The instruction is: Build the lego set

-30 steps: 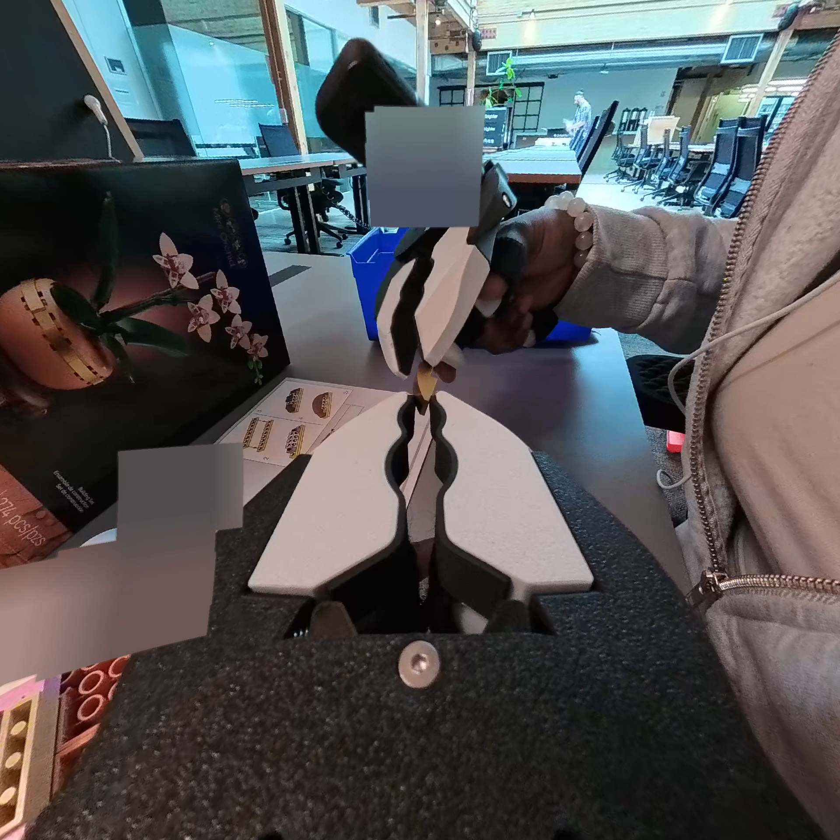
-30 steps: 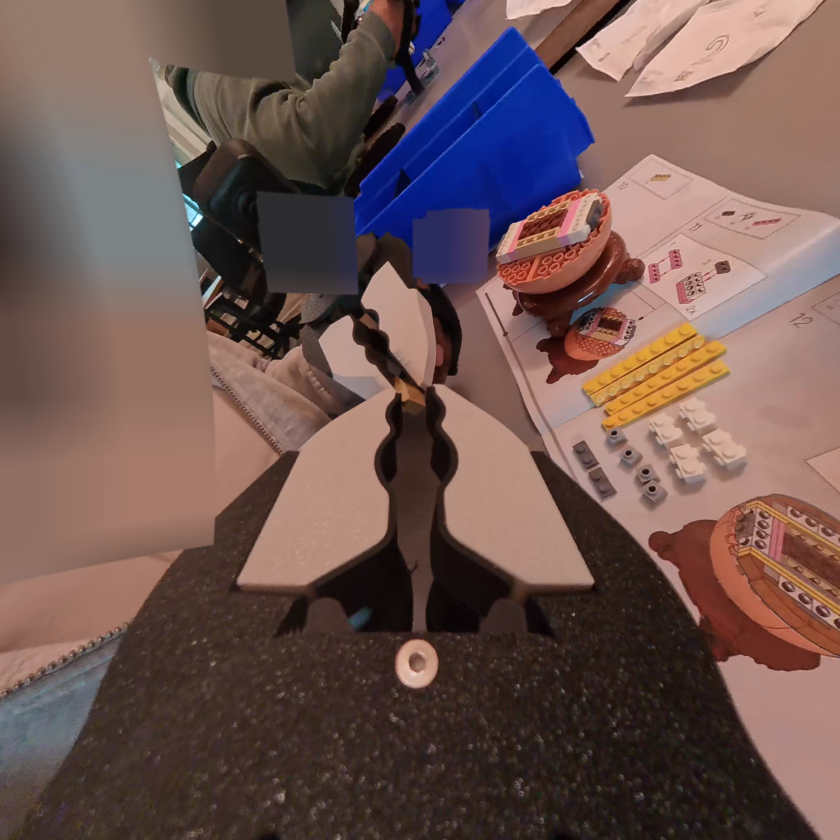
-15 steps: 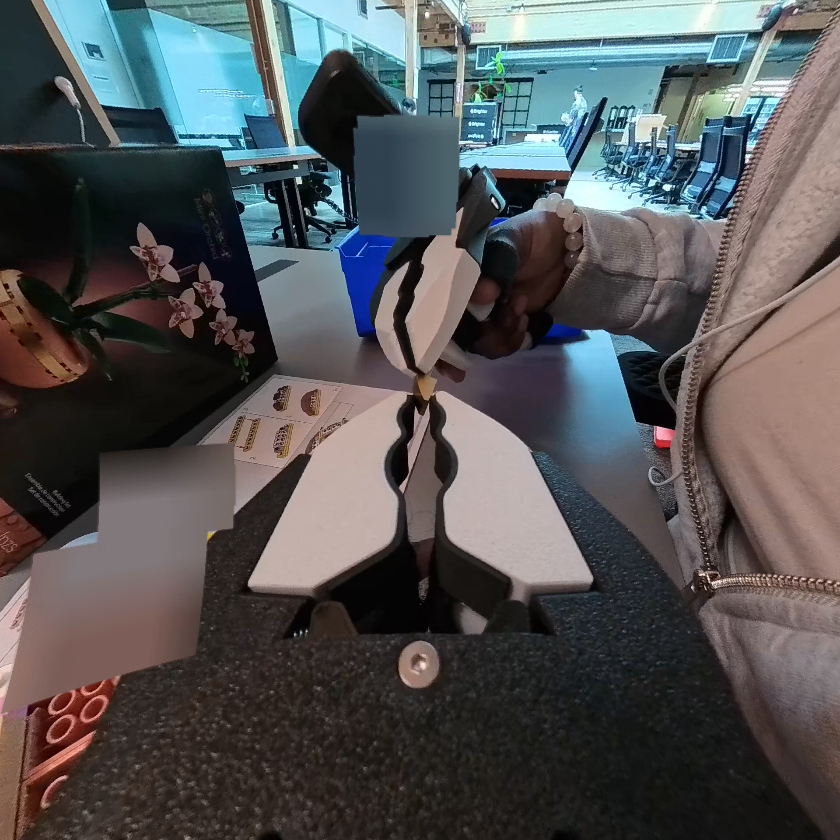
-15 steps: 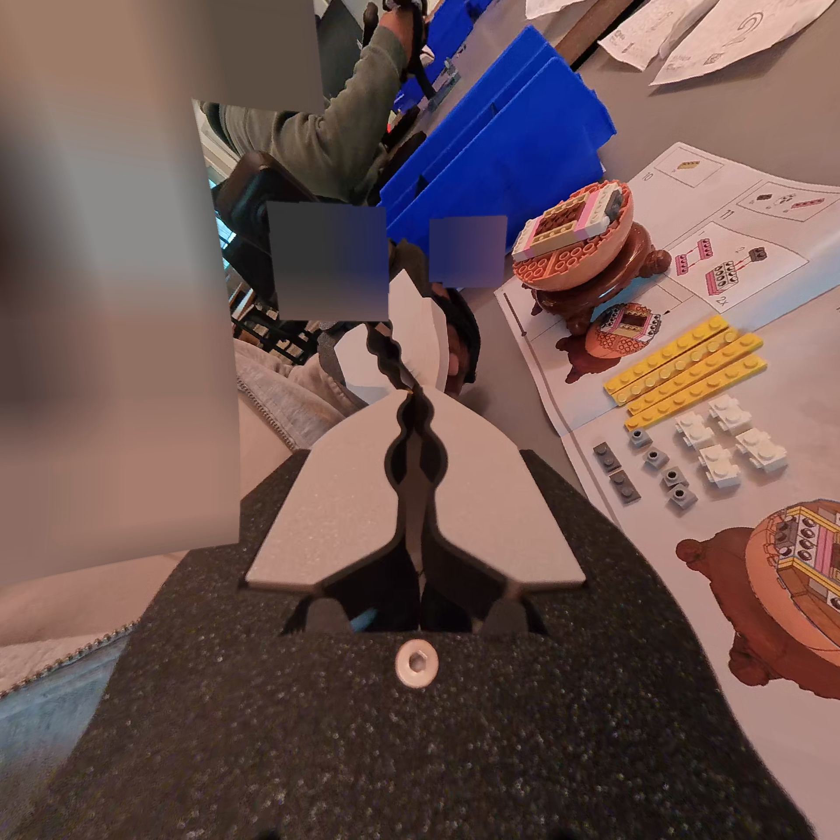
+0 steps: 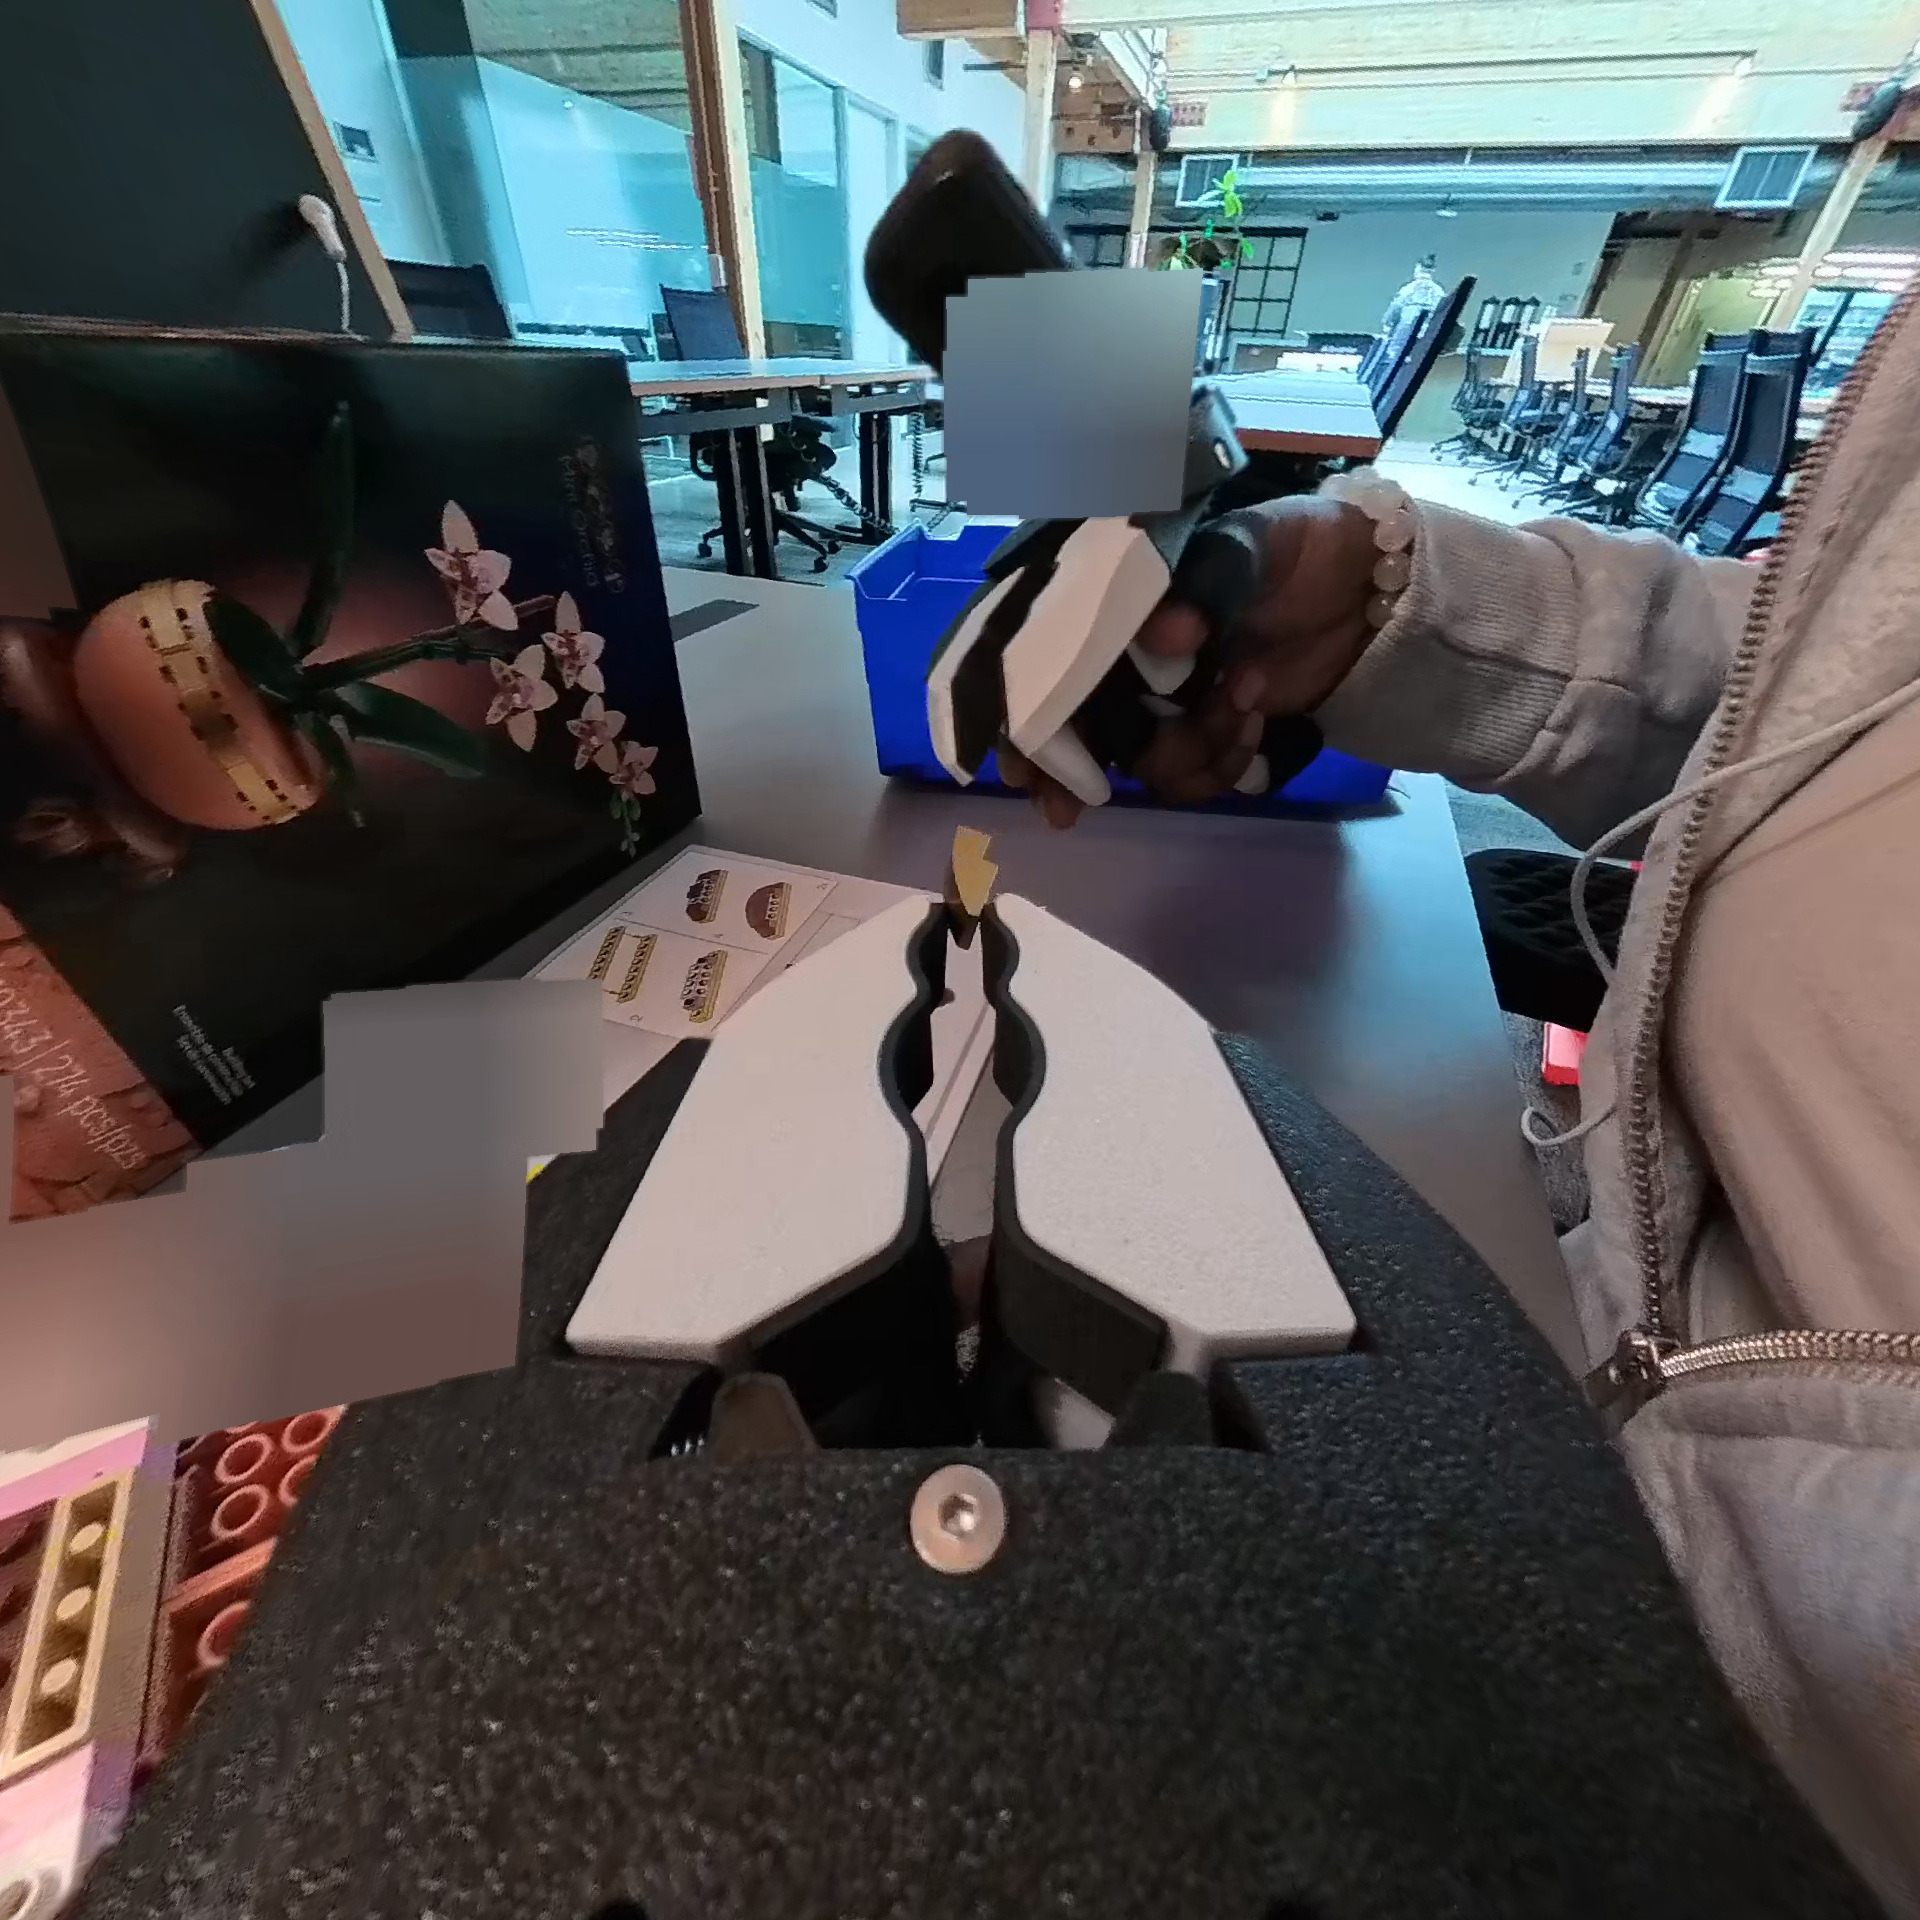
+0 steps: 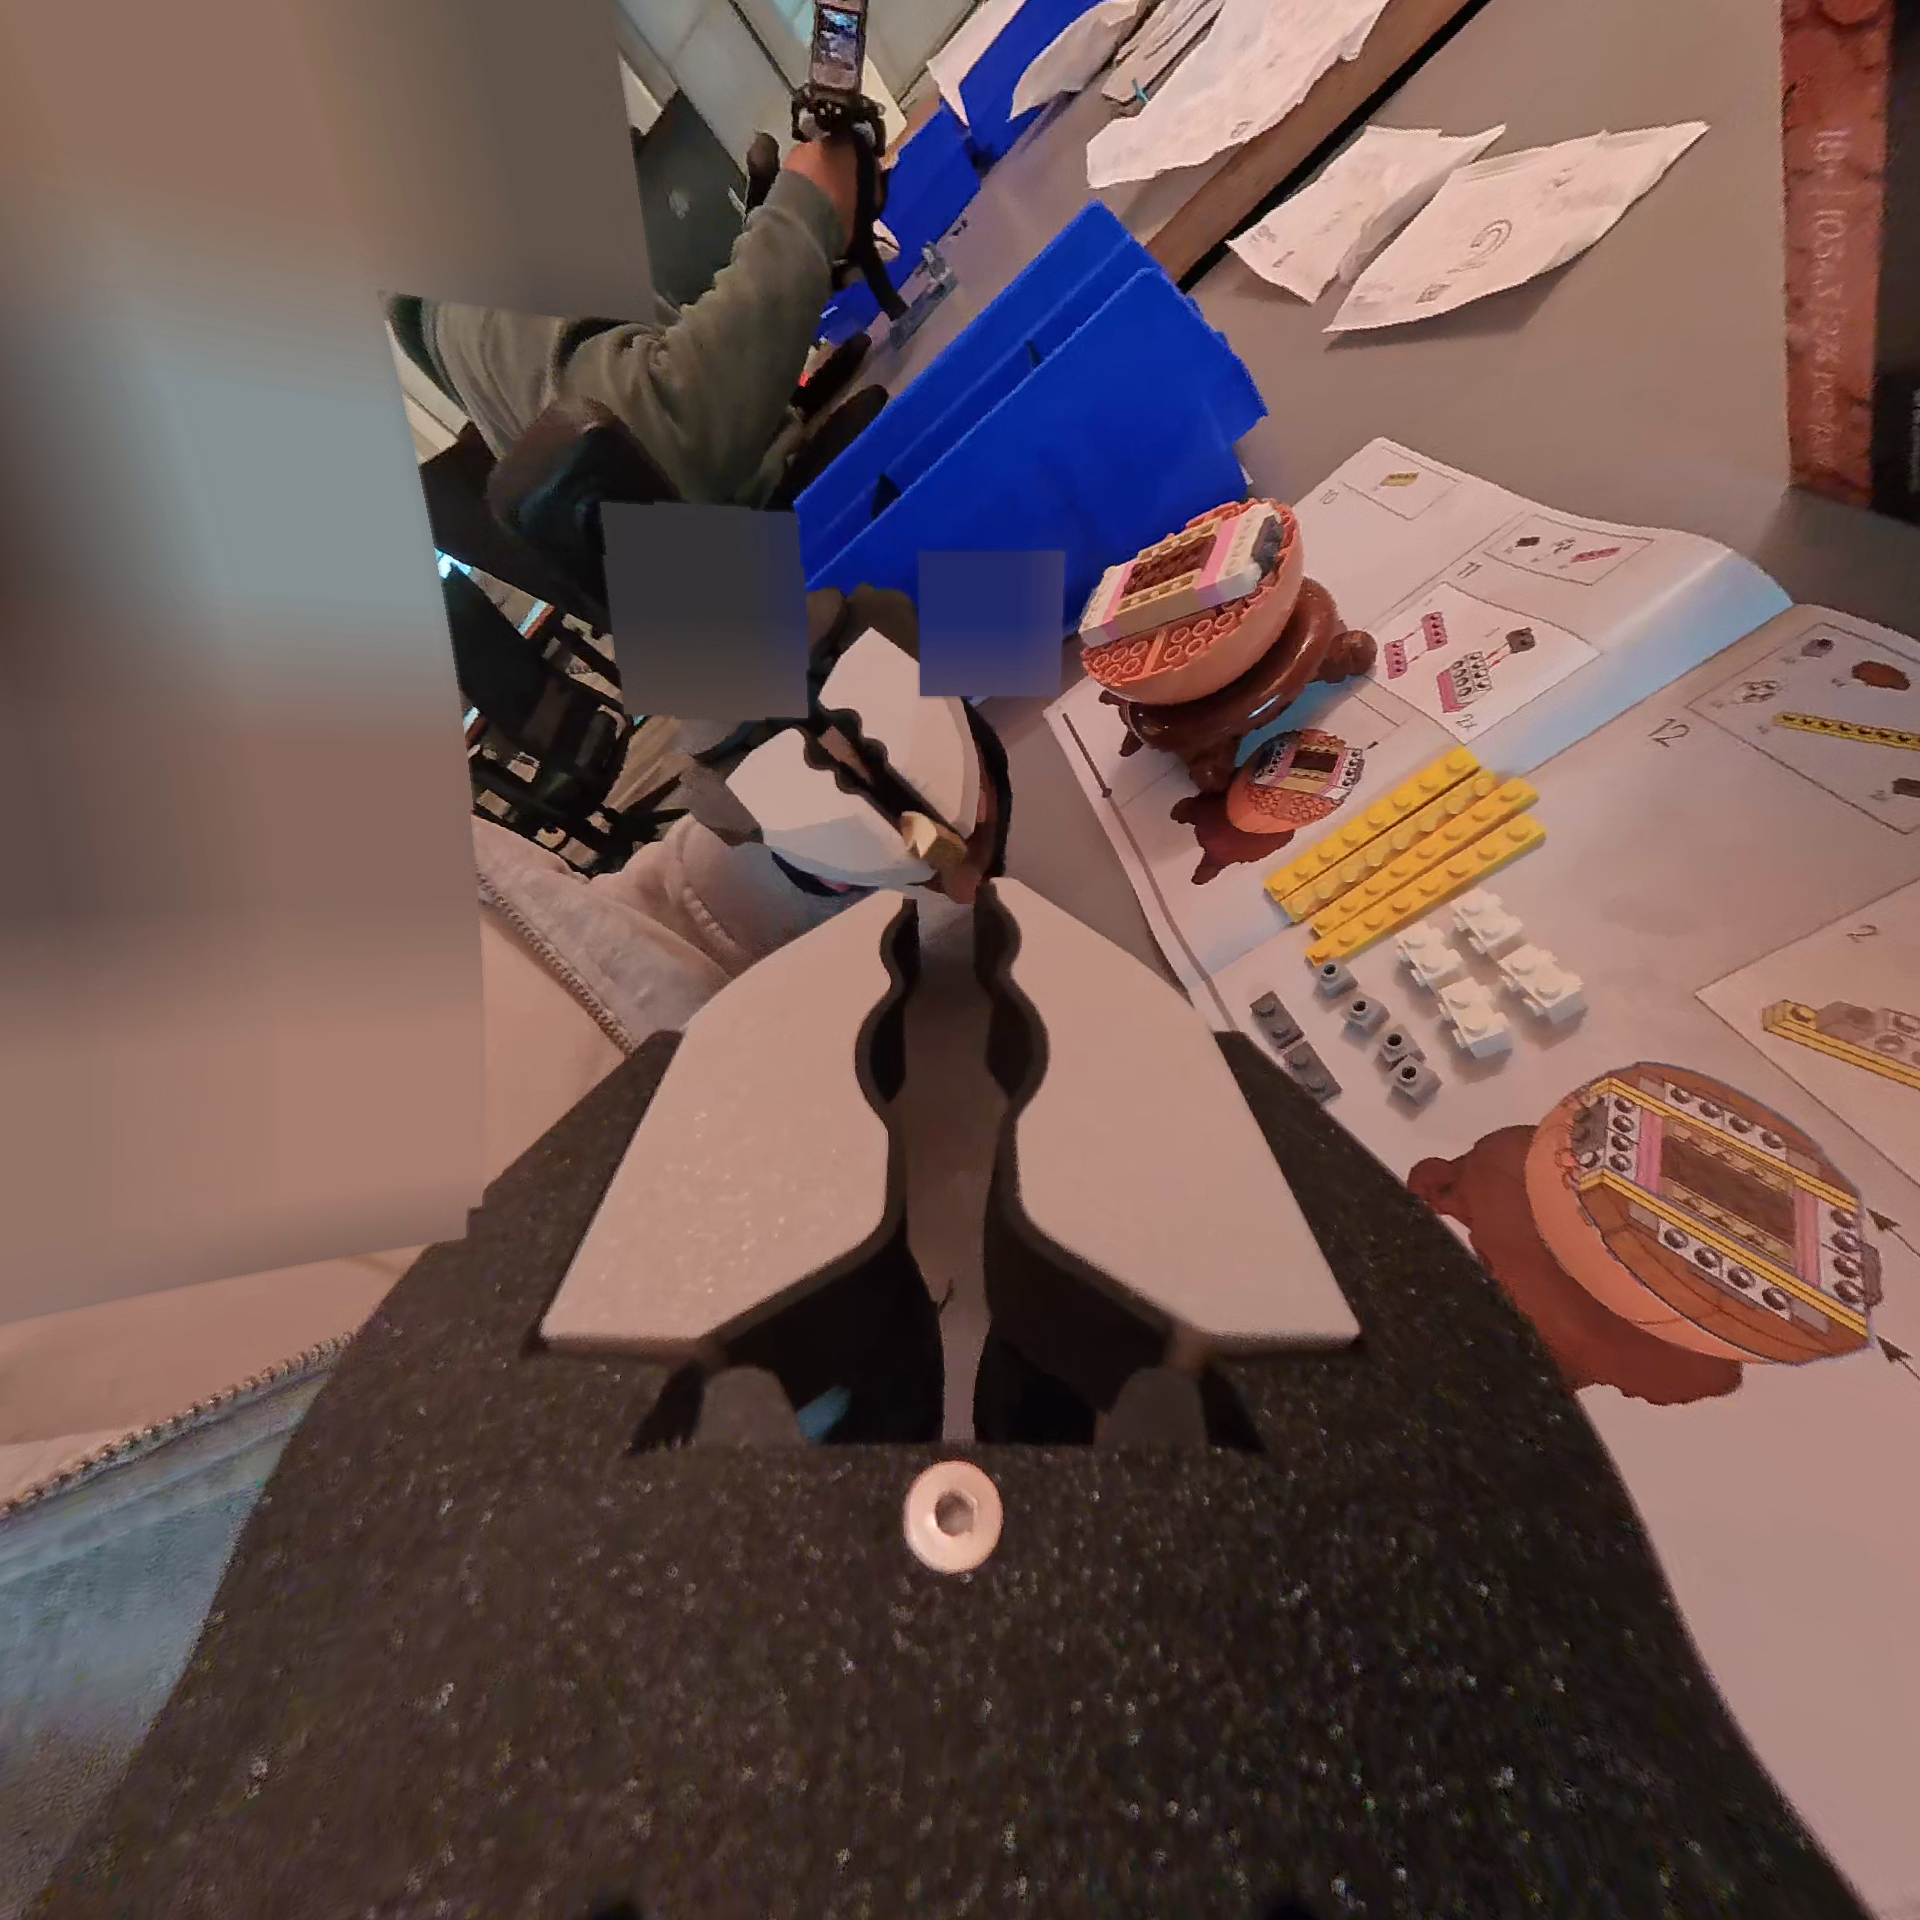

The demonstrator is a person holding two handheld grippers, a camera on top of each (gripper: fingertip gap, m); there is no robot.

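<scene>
My left gripper [image 5: 968, 906] is shut on a small tan lego piece [image 5: 971, 883] that sticks up from its tips. It also shows in the right wrist view [image 6: 928, 837], pinched by the left gripper [image 6: 914, 831]. My right gripper [image 6: 945, 902] is slightly open and empty, just in front of that piece. In the left wrist view the right gripper [image 5: 1013, 748] hangs a little above and beyond the piece, apart from it. The half-built pink pot model [image 6: 1195, 613] stands on its brown base on the instruction booklet [image 6: 1662, 644].
Yellow long plates [image 6: 1403, 842], small white pieces [image 6: 1486, 977] and small grey pieces [image 6: 1351, 1029] lie on the booklet. Blue bins [image 6: 1039, 436] stand behind the model. The dark set box [image 5: 312, 675] stands at the left. Another person's arm [image 6: 675, 364] is beyond. Less than 4 cm separates the two grippers' tips.
Both grippers met at the tan piece before. The right gripper has opened, let go and drawn back up and to the right. The left gripper keeps the piece.
</scene>
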